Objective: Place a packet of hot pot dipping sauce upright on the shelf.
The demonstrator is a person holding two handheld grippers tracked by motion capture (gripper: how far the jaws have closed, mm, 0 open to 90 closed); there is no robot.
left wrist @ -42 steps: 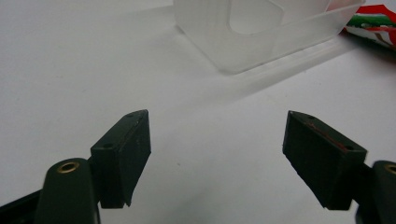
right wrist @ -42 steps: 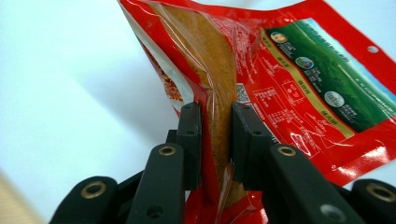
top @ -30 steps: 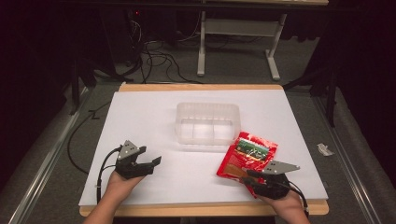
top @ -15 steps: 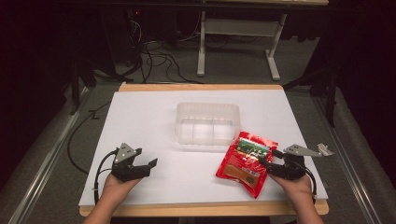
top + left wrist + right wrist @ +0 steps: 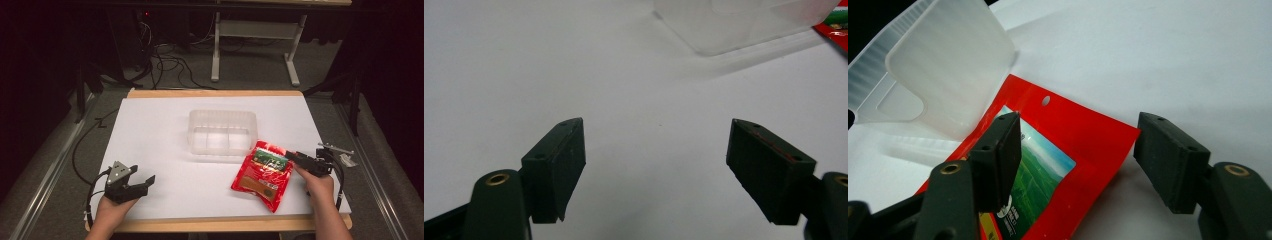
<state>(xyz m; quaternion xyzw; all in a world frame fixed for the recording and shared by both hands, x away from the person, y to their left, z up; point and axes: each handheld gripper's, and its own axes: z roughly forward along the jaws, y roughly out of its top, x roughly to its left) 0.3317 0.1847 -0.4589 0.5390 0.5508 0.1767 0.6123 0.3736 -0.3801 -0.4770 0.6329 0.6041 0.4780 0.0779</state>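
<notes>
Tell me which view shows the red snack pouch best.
The high view: the whole red pouch lies flat on the white table, just in front of the clear container. The right gripper view shows its upper part large, with the hang hole. The left gripper view catches a corner.

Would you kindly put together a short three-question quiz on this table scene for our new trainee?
1. True or false: the red packet lies inside the clear plastic container.
2. Which hand-held gripper is at the red packet? A) left hand-held gripper B) right hand-held gripper
3. What is between the left hand-held gripper's jaws?

Key:
1. False; it lies on the white table, beside the container's corner.
2. B; its open jaws straddle the packet's top corner.
3. Nothing; the jaws stand open over bare table.
</notes>
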